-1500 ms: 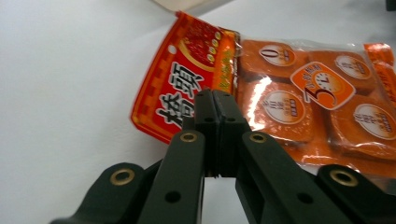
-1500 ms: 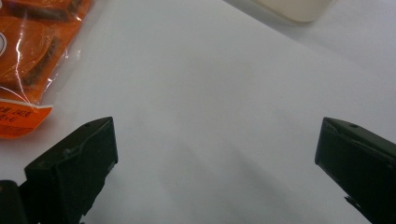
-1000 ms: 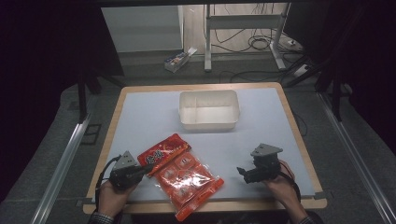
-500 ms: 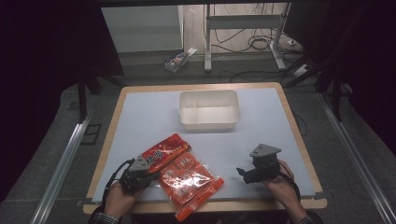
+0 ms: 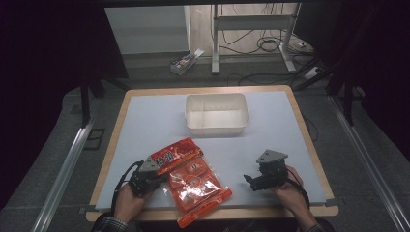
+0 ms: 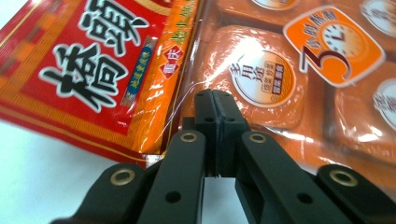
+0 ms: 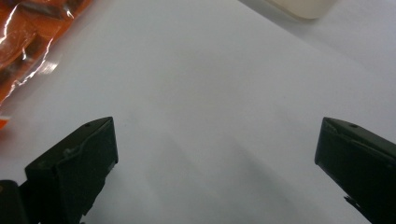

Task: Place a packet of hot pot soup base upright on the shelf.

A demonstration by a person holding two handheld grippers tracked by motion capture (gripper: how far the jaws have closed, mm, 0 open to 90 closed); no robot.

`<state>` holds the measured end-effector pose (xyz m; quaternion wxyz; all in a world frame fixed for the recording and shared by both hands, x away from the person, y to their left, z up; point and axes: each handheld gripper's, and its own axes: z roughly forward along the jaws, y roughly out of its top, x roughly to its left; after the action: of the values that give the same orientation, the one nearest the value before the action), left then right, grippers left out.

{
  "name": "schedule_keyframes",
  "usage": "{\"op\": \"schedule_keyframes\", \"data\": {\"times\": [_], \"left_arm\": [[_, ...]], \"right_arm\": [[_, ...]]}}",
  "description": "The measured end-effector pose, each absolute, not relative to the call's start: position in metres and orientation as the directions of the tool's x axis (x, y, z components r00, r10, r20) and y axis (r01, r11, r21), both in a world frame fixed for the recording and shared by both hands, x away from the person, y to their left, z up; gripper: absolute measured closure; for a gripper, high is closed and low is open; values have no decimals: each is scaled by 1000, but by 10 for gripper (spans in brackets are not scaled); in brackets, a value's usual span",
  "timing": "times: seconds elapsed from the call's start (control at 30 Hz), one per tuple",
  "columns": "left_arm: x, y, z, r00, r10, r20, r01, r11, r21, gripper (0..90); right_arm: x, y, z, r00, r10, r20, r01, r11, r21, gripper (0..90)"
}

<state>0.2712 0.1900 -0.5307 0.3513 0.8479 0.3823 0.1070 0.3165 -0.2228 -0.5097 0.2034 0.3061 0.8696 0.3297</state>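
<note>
High view, left to right: left claw (image 5: 153, 178) low at the near-left of the pale tabletop (image 5: 145, 121), held in the person's left hand (image 5: 128, 203). It sits at the left edge of two snack packets. Red packet (image 5: 175, 153) lies tilted, its near end over the claw; orange packet (image 5: 199, 186) lies just beside it toward the near edge, the two overlapping. Left gripper view: jaws pressed together, tips against the clear edge of the orange packet (image 6: 299, 79), right by the seam where the red packet (image 6: 93, 70) overlaps it. Closed; whether film is actually pinched between them, cannot tell.

Centre, far side: white plastic tub (image 5: 216, 114), upright, well apart from the packets.

Right: right claw (image 5: 251, 181) near the tabletop's near-right, held in the right hand (image 5: 285, 191), apart from the packets. Right gripper view: jaws spread wide over bare tabletop (image 7: 210, 116), nothing between them; orange packet (image 7: 28, 37) at upper left, tub corner (image 7: 303, 7) at top.
</note>
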Motion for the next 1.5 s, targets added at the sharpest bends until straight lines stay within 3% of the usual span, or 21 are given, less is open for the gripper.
{"op": "schedule_keyframes", "data": {"times": [0.37, 1.2, 1.5], "left_arm": [[295, 185, -534, 667, 735, -123, 593, -424, 685, 898], [340, 135, -528, 717, 696, -36, 534, -515, 671, 899], [359, 118, -528, 751, 655, -89, 528, -513, 677, 899]], "right_arm": [[317, -223, -510, -729, 668, -151, 399, 594, 698, 0], [319, -221, -511, -734, 664, -144, 401, 595, 697, 0], [322, -219, -512, -745, 655, -127, 400, 592, 700, 0]]}}
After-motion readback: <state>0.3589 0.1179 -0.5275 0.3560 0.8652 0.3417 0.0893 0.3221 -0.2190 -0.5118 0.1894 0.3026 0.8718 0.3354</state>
